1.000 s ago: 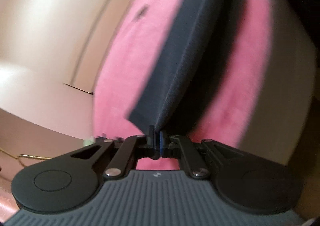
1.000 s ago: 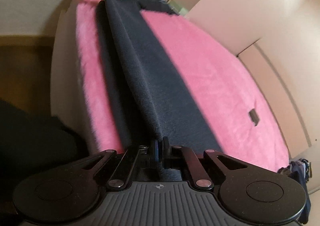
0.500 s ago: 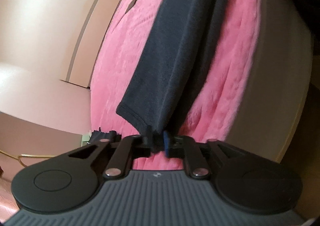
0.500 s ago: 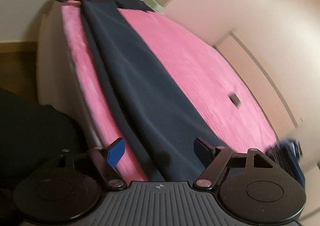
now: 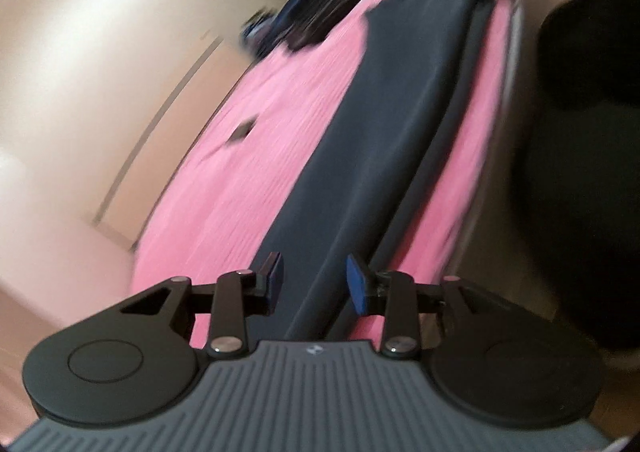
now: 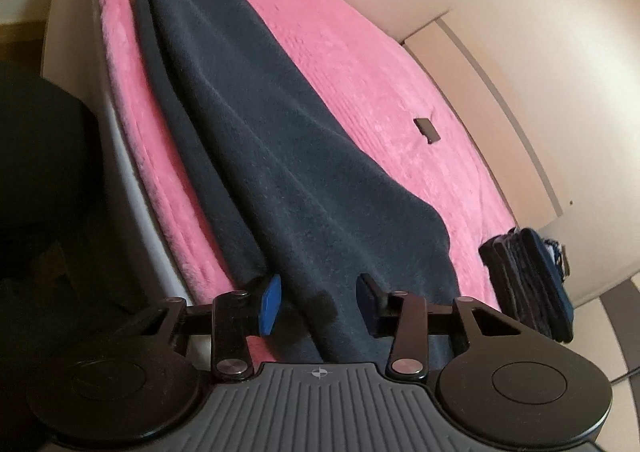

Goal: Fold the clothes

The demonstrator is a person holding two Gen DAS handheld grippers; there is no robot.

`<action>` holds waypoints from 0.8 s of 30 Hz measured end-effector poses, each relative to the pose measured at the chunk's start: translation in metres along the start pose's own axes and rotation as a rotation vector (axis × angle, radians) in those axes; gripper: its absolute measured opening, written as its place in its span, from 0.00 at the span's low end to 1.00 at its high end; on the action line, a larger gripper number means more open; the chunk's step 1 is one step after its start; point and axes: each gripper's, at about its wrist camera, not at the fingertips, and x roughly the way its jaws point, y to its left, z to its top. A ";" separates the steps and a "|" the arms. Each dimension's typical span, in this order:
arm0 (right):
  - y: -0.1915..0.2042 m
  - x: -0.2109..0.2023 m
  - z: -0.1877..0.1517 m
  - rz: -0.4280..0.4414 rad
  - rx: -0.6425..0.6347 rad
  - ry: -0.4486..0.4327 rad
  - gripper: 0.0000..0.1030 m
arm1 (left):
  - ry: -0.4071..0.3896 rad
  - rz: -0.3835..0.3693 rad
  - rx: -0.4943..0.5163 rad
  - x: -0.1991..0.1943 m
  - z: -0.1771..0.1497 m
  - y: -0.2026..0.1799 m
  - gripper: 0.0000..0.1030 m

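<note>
A long dark garment [image 6: 256, 140] lies stretched along the near edge of a bed covered with a pink blanket [image 6: 360, 64]; it looks already doubled lengthwise, with a lower layer showing along its outer side. The left gripper [image 5: 314, 282] sits at one end of it with its jaws apart, the cloth running between them but not pinched. The right gripper [image 6: 318, 302] sits at the other end, jaws likewise wide, with the cloth's edge lying loose in the gap. A stack of folded clothes [image 6: 528, 280] rests on the bed just beside that end, and a small dark tag [image 6: 427, 130] lies out on the blanket.

The fabric looks soft, fleecy and light, so it should drape and sag rather than hold a shape, and the plush blanket will likely drag at it. The corners or hem at each end seem the best places to pinch, taking both layers together so the fold does not slip apart.
</note>
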 end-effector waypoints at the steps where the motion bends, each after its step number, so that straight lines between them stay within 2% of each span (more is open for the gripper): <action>1: 0.000 0.002 -0.006 -0.002 -0.014 0.004 0.40 | -0.025 -0.028 0.014 0.006 0.012 -0.007 0.31; 4: -0.003 0.006 -0.015 -0.008 -0.046 0.017 0.40 | -0.074 -0.109 0.059 0.024 0.039 -0.024 0.31; 7: -0.007 0.004 -0.027 -0.024 -0.047 0.027 0.40 | -0.087 -0.141 0.101 0.043 0.055 -0.033 0.31; 8: -0.008 0.004 -0.031 -0.029 -0.045 0.033 0.38 | -0.088 -0.148 0.114 0.052 0.057 -0.032 0.31; 10: -0.010 0.004 -0.039 -0.040 -0.040 0.045 0.27 | -0.080 -0.146 0.141 0.065 0.061 -0.035 0.30; 14: -0.011 0.003 -0.050 -0.065 -0.048 0.062 0.26 | -0.067 -0.130 0.151 0.078 0.067 -0.036 0.30; 15: -0.011 0.004 -0.053 -0.070 -0.051 0.067 0.26 | -0.069 -0.123 0.150 0.078 0.068 -0.035 0.27; 16: -0.011 0.005 -0.056 -0.076 -0.050 0.070 0.26 | -0.072 -0.117 0.149 0.079 0.068 -0.034 0.17; 17: -0.012 0.005 -0.058 -0.080 -0.046 0.072 0.16 | -0.074 -0.110 0.147 0.080 0.069 -0.033 0.04; 18: -0.013 0.006 -0.060 -0.082 -0.042 0.076 0.01 | -0.077 -0.104 0.146 0.080 0.070 -0.033 0.04; 22: -0.014 -0.014 -0.062 -0.121 -0.047 0.054 0.01 | -0.086 -0.081 0.140 0.080 0.072 -0.028 0.03; 24: -0.014 -0.027 -0.062 -0.136 -0.046 0.045 0.01 | -0.075 -0.094 0.151 0.081 0.072 -0.030 0.03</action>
